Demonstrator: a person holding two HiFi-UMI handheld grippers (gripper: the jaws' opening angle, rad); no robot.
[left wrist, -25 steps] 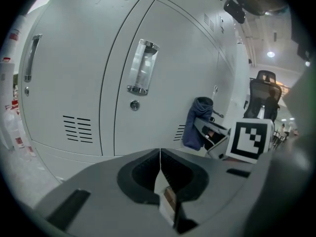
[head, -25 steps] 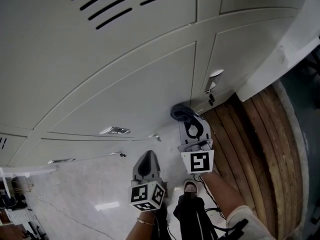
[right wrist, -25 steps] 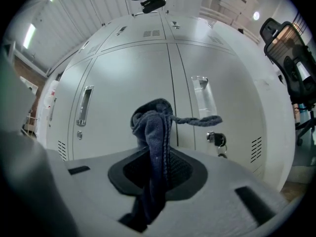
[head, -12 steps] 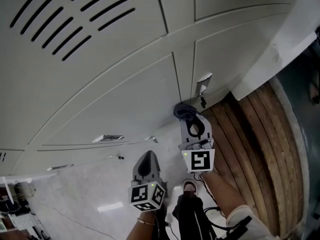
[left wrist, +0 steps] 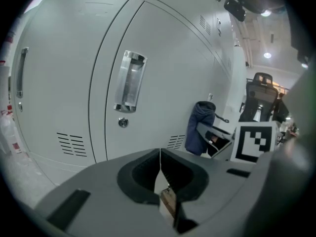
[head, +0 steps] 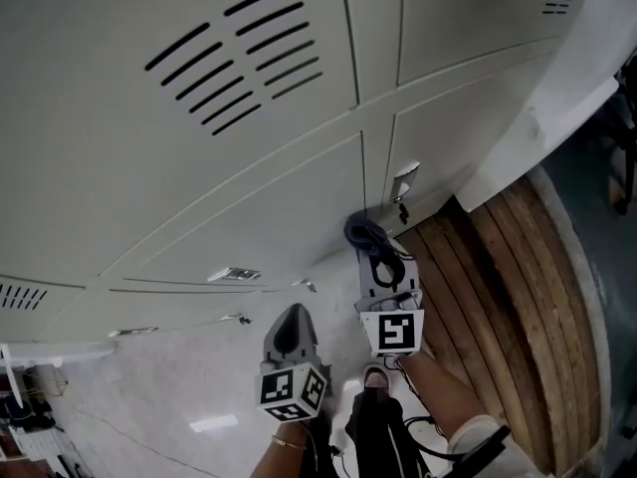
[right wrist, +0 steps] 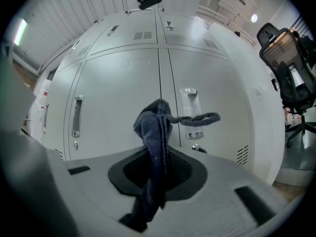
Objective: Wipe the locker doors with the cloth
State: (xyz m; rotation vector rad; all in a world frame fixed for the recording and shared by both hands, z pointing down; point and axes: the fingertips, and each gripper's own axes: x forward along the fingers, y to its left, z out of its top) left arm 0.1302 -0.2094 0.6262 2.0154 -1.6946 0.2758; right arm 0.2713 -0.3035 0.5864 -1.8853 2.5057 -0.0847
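Observation:
Pale grey locker doors (head: 249,217) fill the upper part of the head view. My right gripper (head: 373,252) is shut on a dark blue cloth (head: 365,232), whose bunched end sits close to the seam between two lower doors; contact cannot be told. In the right gripper view the cloth (right wrist: 155,132) rises from between the jaws in front of a door handle (right wrist: 189,98). My left gripper (head: 292,329) hangs lower and to the left, shut with nothing in it; its own view shows the jaws (left wrist: 160,164) pressed together, facing a locker handle (left wrist: 129,80).
A wooden slatted bench (head: 498,297) runs along the right beside the lockers. A handle and lock (head: 403,182) sit on the door right of the cloth. An office chair (right wrist: 289,63) stands off to the right. The person's legs and shoes (head: 378,416) are below.
The head view has shifted, so the upper door's vents now sit nearer the middle. The right gripper with the cloth stays by the door seam. The left gripper has not moved.

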